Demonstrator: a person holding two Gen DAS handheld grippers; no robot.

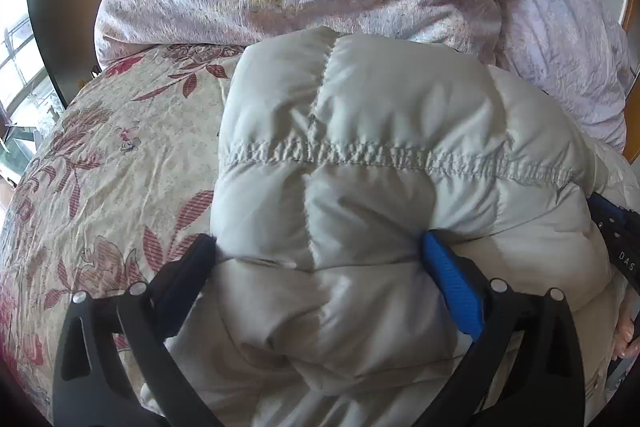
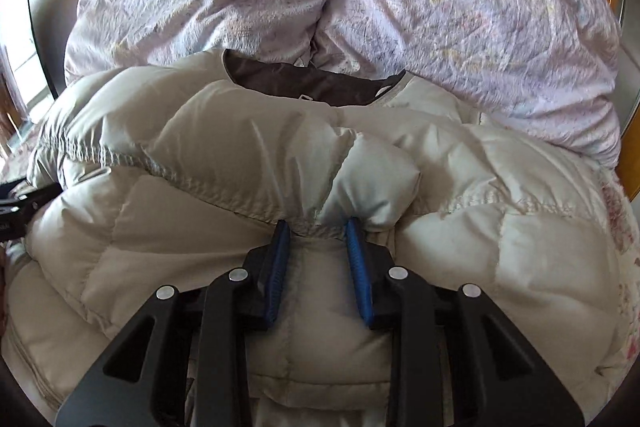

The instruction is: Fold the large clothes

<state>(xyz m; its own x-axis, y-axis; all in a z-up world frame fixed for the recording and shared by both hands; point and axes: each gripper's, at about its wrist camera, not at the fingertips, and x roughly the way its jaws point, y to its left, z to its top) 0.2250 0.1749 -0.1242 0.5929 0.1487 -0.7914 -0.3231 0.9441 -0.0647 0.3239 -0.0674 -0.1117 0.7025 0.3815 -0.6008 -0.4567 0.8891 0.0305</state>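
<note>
Padded cream jacket folded on the bed: my right tongs pinch its fold, my left tongs gape wide around it; next, I press flat.

The puffy off-white quilted down jacket runs off the bottom edge of both views. In the left wrist view, the other hand-held gripper is cut off at the right edge; whether it grips cannot be told there.
</note>
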